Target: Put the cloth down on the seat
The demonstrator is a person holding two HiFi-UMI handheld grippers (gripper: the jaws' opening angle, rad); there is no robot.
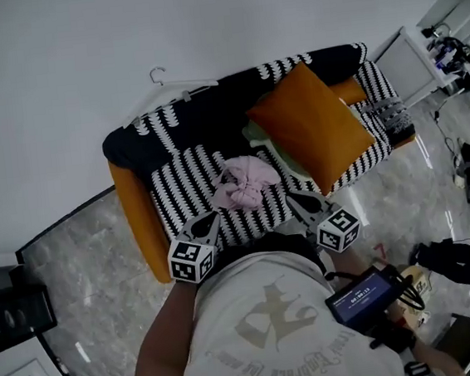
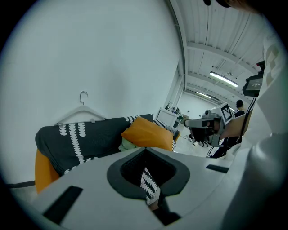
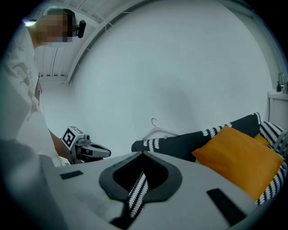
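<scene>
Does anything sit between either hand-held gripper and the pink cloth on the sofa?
Nothing visible does. The pink cloth lies on the striped seat, with only bare seat between it and the left hand-held gripper and right hand-held gripper.

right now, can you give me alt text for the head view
A crumpled pink cloth lies on the black-and-white striped sofa seat, beside a big orange cushion. Seen from above, the left tool and right tool sit shut and empty just short of the cloth.

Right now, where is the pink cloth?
In the head view, the pink cloth lies bunched mid-seat on the striped sofa, just left of the orange cushion.
</scene>
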